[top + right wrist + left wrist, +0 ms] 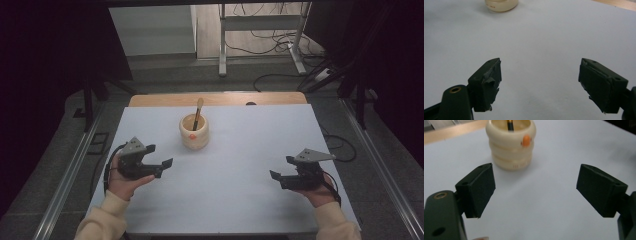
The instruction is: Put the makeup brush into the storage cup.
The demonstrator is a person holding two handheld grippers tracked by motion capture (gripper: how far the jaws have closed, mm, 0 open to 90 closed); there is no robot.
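Left gripper (161,155) agape near cup (194,132); right gripper (282,167) likewise.

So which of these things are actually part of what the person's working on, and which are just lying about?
In use:
- cream ribbed pot
- brush standing in it
- left hand-held gripper, open
- right hand-held gripper, open

Lying about:
- cables on the floor
- metal stand behind the table
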